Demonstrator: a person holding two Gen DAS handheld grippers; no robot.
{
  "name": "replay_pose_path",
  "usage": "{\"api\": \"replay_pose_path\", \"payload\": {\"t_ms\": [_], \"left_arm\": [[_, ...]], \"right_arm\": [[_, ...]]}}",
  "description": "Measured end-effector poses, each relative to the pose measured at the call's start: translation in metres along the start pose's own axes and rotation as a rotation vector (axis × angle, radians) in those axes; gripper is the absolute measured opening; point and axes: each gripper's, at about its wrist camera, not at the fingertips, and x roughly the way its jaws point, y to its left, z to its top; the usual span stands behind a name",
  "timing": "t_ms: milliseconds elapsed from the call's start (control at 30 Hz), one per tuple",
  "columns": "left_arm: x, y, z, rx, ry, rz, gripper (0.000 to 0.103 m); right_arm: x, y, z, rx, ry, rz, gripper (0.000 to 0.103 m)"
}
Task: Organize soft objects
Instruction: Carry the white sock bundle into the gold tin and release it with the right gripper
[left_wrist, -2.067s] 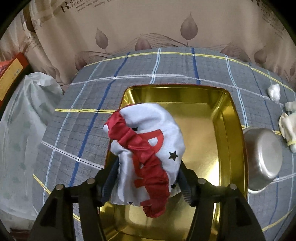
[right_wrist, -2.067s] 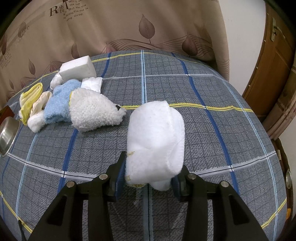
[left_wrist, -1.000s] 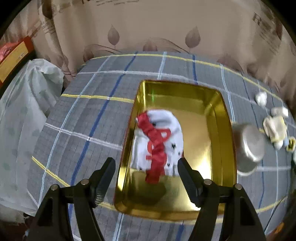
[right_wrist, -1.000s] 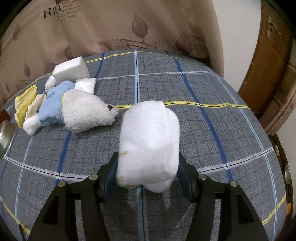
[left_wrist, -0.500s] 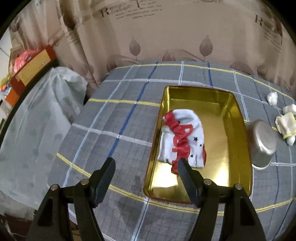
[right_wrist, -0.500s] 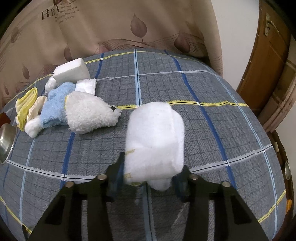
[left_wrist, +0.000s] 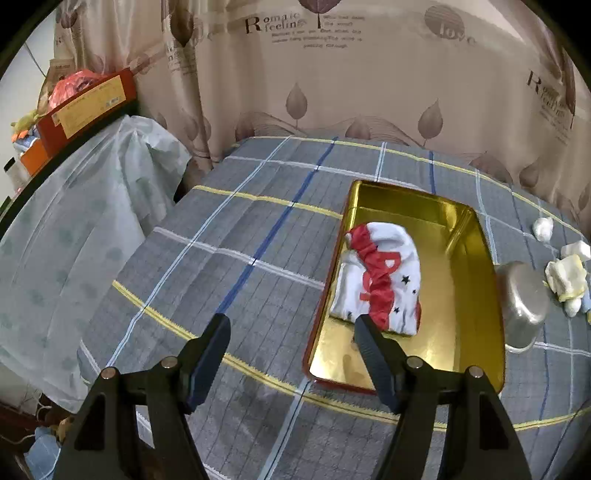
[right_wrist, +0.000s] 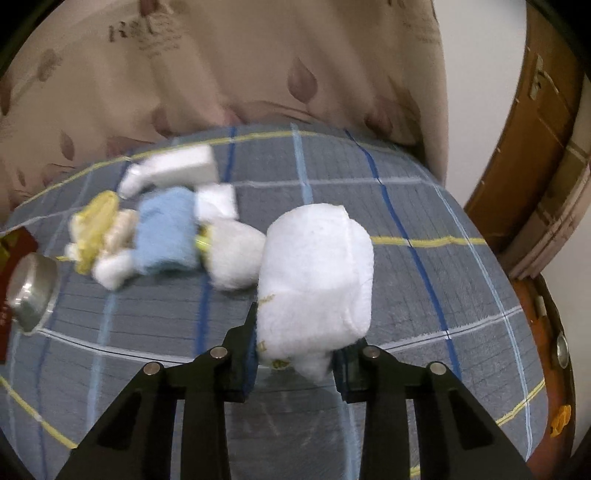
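Left wrist view looks steeply down from above the near left of the gold tray (left_wrist: 476, 258). Right wrist view looks down at bedding right of it. Both share the steel bowl (left_wrist: 524, 299) beside the tray's right edge

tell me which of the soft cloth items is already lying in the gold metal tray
The white cloth with the red ruffled trim and small black stars. It alone lies inside the gold tray; the other soft pieces sit on the checked tablecloth beyond the steel bowl.

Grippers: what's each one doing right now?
Left gripper: open, holding nothing.
Right gripper: jaws closing on the white towel, gripping it.
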Motion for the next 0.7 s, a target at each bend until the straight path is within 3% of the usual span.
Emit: {"api": "replay_pose_path", "payload": {"t_ms": [67, 233, 467, 700], "left_arm": [[0.000, 0.000, -0.003, 0.007, 0.002, 0.002, 0.072], [-0.003, 0.002, -0.007, 0.039, -0.016, 0.102, 0.072], [-0.003, 0.025, -0.006, -0.019, -0.003, 0.101, 0.072], [0.003, 0.054, -0.006, -0.090, 0.034, 0.120, 0.072]], "right_arm": [[-0.010, 0.011, 0.006, -0.016, -0.016, 0.015, 0.031], [-0.041, 0.063, 0.021, -0.086, -0.059, 0.120, 0.031], [-0.065, 0.177, 0.026, -0.252, -0.050, 0.303, 0.031], [-0.074, 0.281, 0.010, -0.424, -0.016, 0.438, 0.031]]}}
